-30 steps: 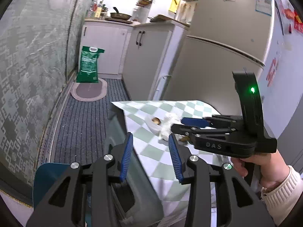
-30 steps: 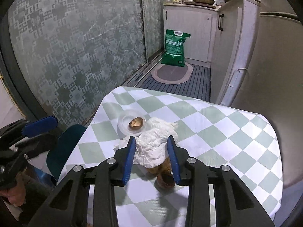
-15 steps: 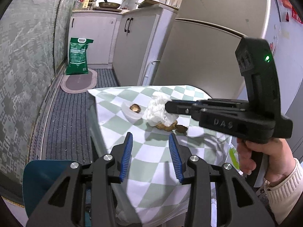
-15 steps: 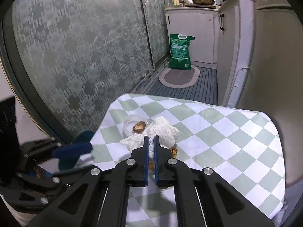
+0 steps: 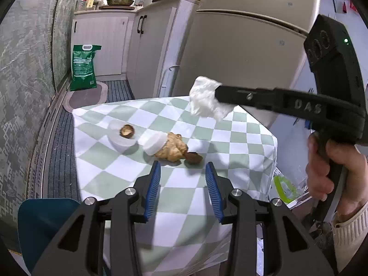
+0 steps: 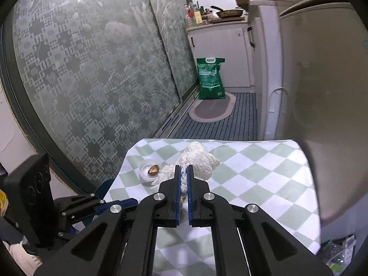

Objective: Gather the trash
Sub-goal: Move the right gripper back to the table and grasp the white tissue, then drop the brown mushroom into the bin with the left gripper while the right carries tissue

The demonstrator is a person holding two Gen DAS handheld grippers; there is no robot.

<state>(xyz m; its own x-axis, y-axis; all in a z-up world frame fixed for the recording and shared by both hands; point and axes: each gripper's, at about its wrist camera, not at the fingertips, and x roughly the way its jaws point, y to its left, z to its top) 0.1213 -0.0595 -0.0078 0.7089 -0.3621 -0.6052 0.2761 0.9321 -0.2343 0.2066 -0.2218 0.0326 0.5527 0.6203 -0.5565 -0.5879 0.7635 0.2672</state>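
The crumpled tissue hides the ginger from the right wrist view; the fridge smears into blur, and a plastic bag is cut off at the corner.

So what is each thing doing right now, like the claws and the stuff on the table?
Right claw: shut on the white tissue.
White tissue: crumpled, lifted off the table.
Left claw: open, holding nothing.
Ginger root: lying on the tablecloth.
White cap: tipped on its side against the ginger.
Small white cup: upright, brown shell resting in it.
Brown shell piece: lying beside the ginger.
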